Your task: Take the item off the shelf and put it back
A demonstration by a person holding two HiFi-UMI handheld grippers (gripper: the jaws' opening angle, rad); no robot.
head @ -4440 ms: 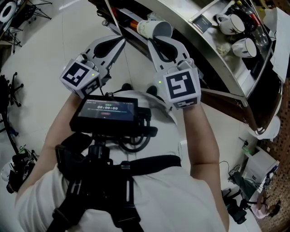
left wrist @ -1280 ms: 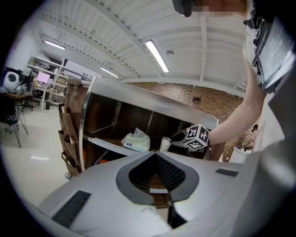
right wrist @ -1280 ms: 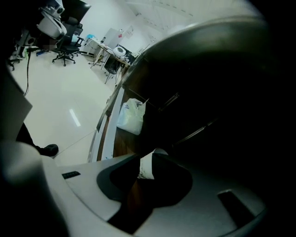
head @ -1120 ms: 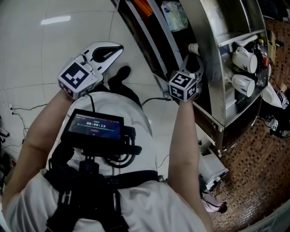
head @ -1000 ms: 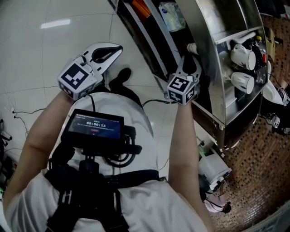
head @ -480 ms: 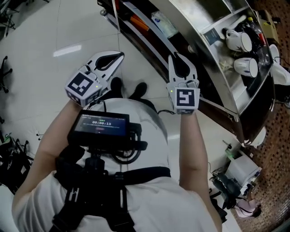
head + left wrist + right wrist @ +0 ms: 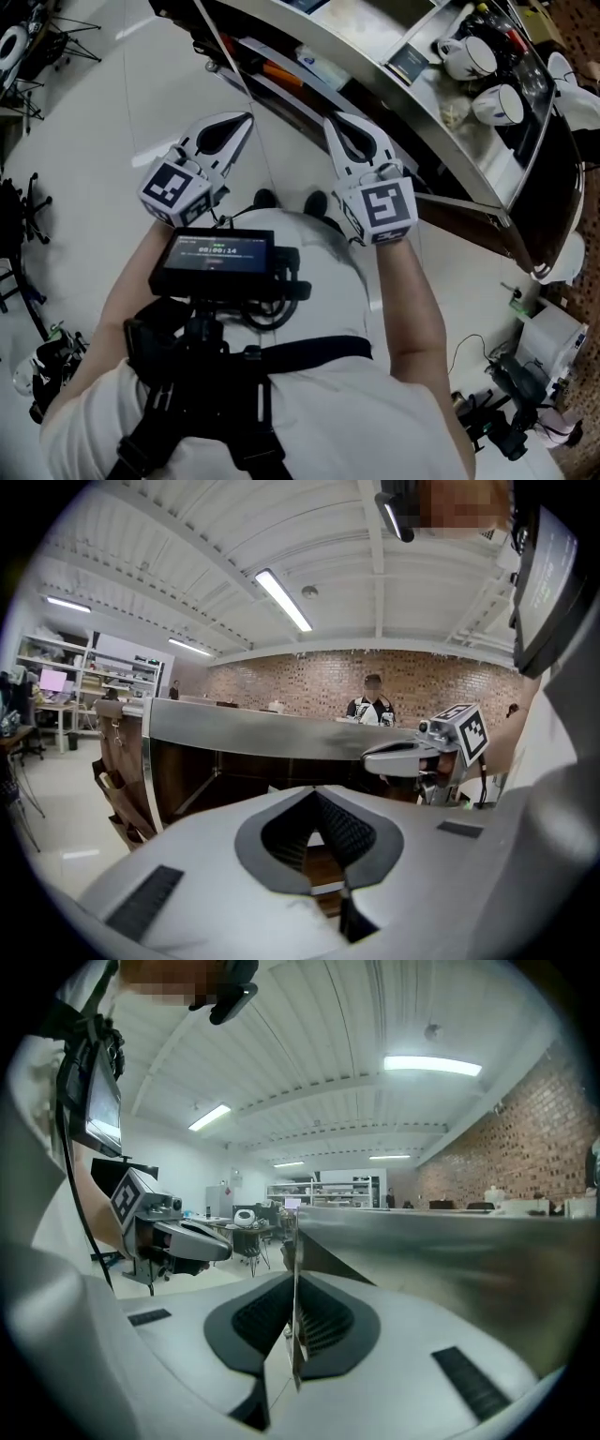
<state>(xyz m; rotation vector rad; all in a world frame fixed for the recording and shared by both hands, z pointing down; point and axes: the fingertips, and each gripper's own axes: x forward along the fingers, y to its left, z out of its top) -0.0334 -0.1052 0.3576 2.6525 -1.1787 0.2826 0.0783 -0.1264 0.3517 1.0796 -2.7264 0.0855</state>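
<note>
Both claws are held out ahead of the chest over the floor, short of the shelf [image 7: 281, 82] that runs under the steel bench [image 7: 394, 73]. Left claw [image 7: 247, 118]: jaws pressed together, nothing in them. Right claw [image 7: 331, 120]: jaws closing, almost tip to tip, nothing between them. The task's item is in neither claw, so it is presumably on the shelf, but I cannot tell which article it is. A pale packet [image 7: 315, 59] and an orange article [image 7: 276, 69] lie there near each other. Judgement: shelf goods of this sort look light. The packet is probably soft and crushable, so pinch it gently across the middle. Anything rigid is better taken by its side wall and lifted clear of the shelf edge before withdrawing.
</note>
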